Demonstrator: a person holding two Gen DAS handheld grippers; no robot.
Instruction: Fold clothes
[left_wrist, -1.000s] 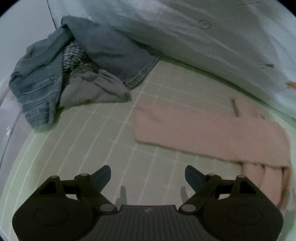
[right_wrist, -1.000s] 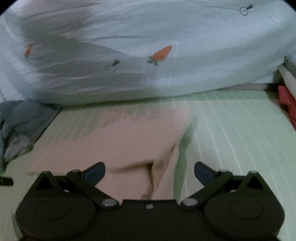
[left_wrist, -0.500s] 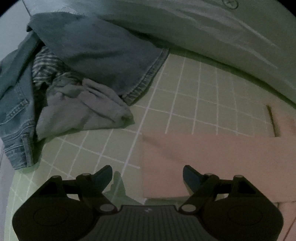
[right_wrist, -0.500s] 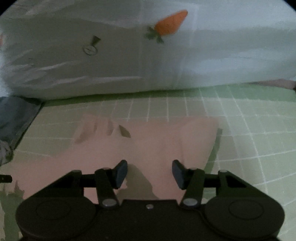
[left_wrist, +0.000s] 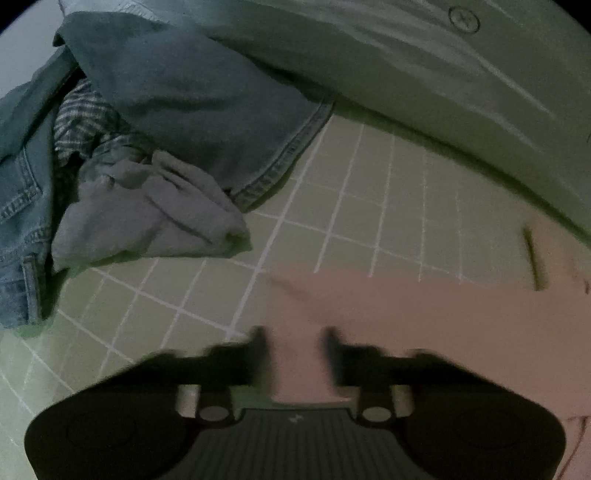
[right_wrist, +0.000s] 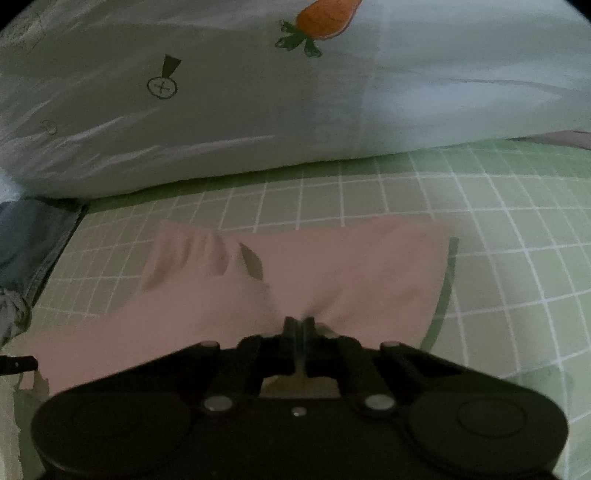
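- The left gripper (left_wrist: 295, 343) is smeared by motion at the bottom of the left wrist view; its fingers (left_wrist: 258, 341) show as dark streaks, so how close they stand cannot be told.
- The pink garment (left_wrist: 424, 325) runs off the right and lower right edges there, and the gripper body hides its near edge.
- The denim jeans (left_wrist: 192, 99) are cut off at the left edge, partly buried under a grey cloth (left_wrist: 147, 214) and a plaid piece (left_wrist: 79, 125).
- In the right wrist view, the carrot-print duvet (right_wrist: 258, 110) is cropped at the top, its carrot (right_wrist: 325, 18) sliced.
- The right gripper (right_wrist: 299, 325) hides the pinched fold beneath it.
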